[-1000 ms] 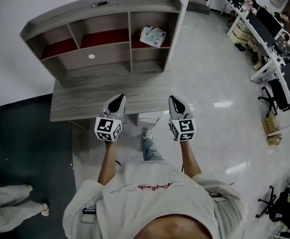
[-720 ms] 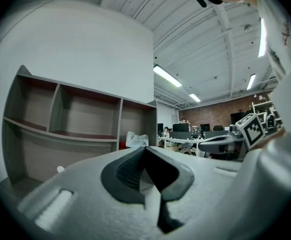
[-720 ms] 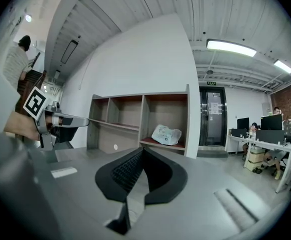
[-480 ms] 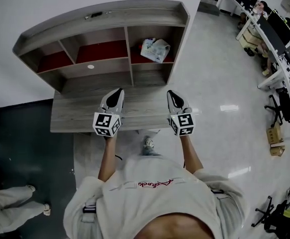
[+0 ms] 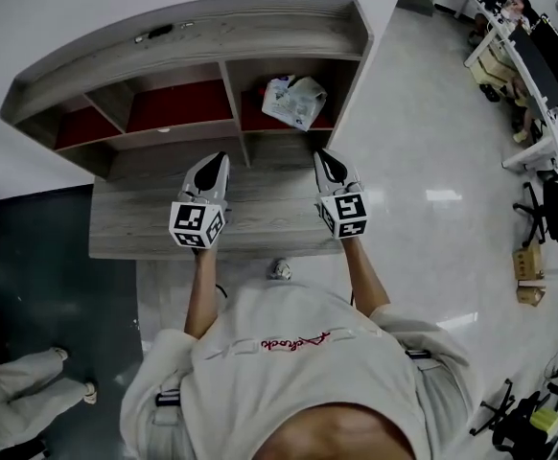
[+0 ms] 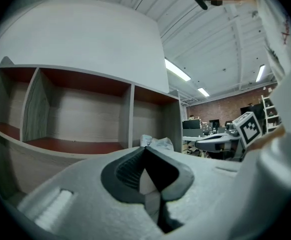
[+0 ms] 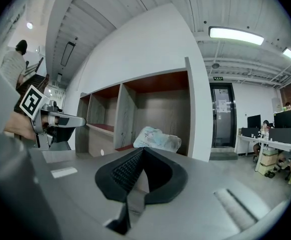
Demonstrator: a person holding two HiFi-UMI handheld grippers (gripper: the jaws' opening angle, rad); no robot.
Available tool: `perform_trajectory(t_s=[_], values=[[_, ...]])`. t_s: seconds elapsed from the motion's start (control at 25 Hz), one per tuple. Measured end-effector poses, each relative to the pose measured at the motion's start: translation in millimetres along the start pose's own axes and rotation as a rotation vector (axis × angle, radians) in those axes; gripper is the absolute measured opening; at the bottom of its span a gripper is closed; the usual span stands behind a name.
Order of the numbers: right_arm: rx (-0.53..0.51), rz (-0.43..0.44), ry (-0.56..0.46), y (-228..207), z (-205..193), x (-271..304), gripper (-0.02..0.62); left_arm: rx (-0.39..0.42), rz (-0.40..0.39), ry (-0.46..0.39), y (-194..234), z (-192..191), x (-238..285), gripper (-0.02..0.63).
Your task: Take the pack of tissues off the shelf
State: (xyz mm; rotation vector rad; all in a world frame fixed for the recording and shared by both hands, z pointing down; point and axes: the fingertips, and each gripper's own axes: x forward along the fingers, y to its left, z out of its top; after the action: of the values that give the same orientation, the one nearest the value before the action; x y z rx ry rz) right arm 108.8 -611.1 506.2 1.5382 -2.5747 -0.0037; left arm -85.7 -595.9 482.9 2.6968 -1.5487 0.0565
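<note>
The pack of tissues (image 5: pixel 293 101), white with a crinkled plastic wrap, lies in the right-hand upper compartment of the grey wooden shelf unit (image 5: pixel 212 32). It also shows in the left gripper view as the tissues (image 6: pixel 155 143) and in the right gripper view as the tissues (image 7: pixel 156 138), a short way ahead. My left gripper (image 5: pixel 214 161) hovers over the desk before the middle compartment, shut and empty. My right gripper (image 5: pixel 325 157) is just below and in front of the tissue compartment, shut with nothing in it. Both point level at the shelf.
The shelf stands on a grey desk (image 5: pixel 135 223) against a white wall. Its other compartments, with red floors, hold nothing. Another person's legs (image 5: pixel 20 396) stand at lower left on dark flooring. Office desks, chairs and a cardboard box (image 5: pixel 526 259) are far right.
Both grippers have moved forward over the desk toward the shelf, side by side, as the person stepped closer. Their jaws stayed shut.
</note>
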Motion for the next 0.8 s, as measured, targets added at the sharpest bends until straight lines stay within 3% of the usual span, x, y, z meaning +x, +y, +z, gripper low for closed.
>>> perform_trajectory(t_s=[0.2,0.44,0.64,0.8], values=[[0.01,0.02,0.003,-11,-4,30,0.018,0.0,0.011,0.028,10,-9,20,0.002],[0.044,0.016,0.028,-18,-17,64,0.163,-0.005,0.007,0.061,16,-22,30,0.002],[0.042,-0.071,0.039,-31,-21,91,0.311,-0.028,-0.001,0.085,26,-35,34,0.002],[0.038,-0.115,0.06,-42,-22,110,0.317,-0.036,-0.026,0.087,33,-39,41,0.002]])
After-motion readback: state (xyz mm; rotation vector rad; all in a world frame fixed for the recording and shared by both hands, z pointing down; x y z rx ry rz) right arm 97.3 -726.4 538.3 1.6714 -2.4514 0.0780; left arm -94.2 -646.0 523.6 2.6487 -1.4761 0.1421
